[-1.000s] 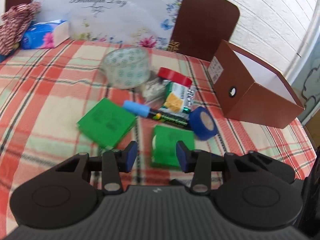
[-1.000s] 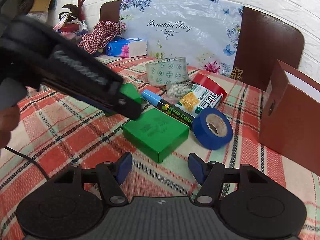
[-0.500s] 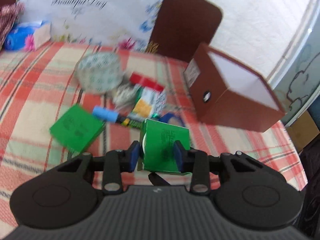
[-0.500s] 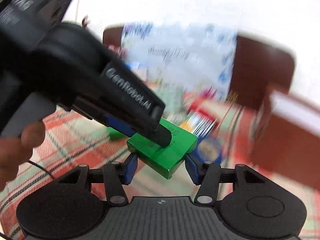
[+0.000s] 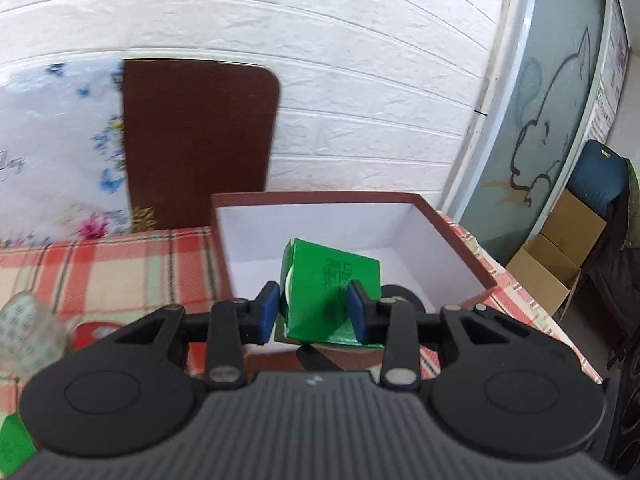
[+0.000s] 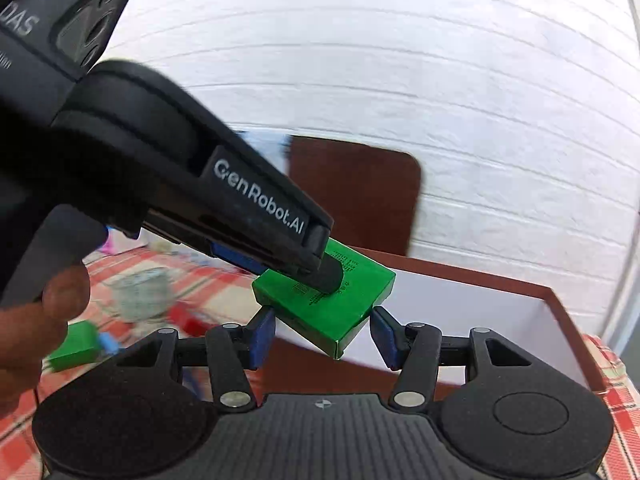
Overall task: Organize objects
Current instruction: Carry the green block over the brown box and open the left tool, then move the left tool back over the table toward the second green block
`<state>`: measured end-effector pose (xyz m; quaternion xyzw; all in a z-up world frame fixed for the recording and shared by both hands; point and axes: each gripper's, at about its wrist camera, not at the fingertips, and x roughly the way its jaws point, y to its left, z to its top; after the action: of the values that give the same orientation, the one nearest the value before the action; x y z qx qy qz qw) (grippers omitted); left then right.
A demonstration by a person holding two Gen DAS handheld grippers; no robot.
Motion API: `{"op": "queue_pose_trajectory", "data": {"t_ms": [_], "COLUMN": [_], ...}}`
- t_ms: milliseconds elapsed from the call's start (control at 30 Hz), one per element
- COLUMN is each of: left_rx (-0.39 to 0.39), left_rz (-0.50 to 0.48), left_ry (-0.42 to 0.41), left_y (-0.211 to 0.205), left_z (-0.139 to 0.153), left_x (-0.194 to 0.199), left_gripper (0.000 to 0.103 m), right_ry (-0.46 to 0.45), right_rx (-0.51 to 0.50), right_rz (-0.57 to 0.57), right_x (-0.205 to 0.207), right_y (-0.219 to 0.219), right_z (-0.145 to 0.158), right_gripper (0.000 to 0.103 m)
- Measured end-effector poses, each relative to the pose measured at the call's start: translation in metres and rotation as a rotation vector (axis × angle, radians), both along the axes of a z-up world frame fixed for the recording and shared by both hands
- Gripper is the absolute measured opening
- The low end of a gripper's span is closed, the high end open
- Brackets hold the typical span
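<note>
My left gripper (image 5: 314,312) is shut on a green box (image 5: 334,286) and holds it in the air over the open brown storage box (image 5: 448,232) with its white inside. In the right wrist view the left gripper (image 6: 320,268) reaches in from the left with the green box (image 6: 352,308) above the brown box (image 6: 552,300). My right gripper (image 6: 322,334) is open and empty; the green box hangs just in front of its fingers, apart from them.
A second green box (image 6: 74,346) and a blue marker cap (image 6: 108,342) lie on the checked tablecloth (image 5: 120,264) at left. A clear tape roll (image 5: 24,320) and a red item (image 5: 94,332) sit left. Cardboard boxes (image 5: 560,256) stand on the floor at right.
My left gripper closed on the green box, lifted it off the tablecloth and carried it right, over the brown box. The right gripper rose and followed, staying open.
</note>
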<state>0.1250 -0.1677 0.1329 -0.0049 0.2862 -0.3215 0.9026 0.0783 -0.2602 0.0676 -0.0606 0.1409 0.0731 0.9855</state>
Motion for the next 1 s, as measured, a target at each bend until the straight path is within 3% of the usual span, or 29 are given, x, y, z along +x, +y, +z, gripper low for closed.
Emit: {"op": "queue_pose_trajectory", "data": {"t_ms": [167, 333, 667, 1000], "left_rx": [0.017, 0.09, 0.114, 0.18], "left_rz": [-0.006, 0.028, 0.028, 0.06], "left_ry": [0.021, 0.077, 0.019, 0.044], "left_y": [-0.034, -0.047, -0.032, -0.005], "left_z": [-0.015, -0.036, -0.02, -0.032], "left_x": [0.022, 0.032, -0.023, -0.076], "left_gripper": [0.039, 0.039, 0.044, 0.045], "right_ry": [0.041, 0.063, 0.011, 0.14], "right_rx": [0.022, 0.051, 0.115, 0.233], "right_rz": [-0.038, -0.076, -0.138, -0.18], "right_x": [0.03, 0.042, -0.024, -0.078], "right_y": [-0.026, -0.031, -0.024, -0.027], "right_z": [-0.011, -0.022, -0.024, -0.044], "right_gripper": [0.053, 0.055, 0.058, 0.058]}}
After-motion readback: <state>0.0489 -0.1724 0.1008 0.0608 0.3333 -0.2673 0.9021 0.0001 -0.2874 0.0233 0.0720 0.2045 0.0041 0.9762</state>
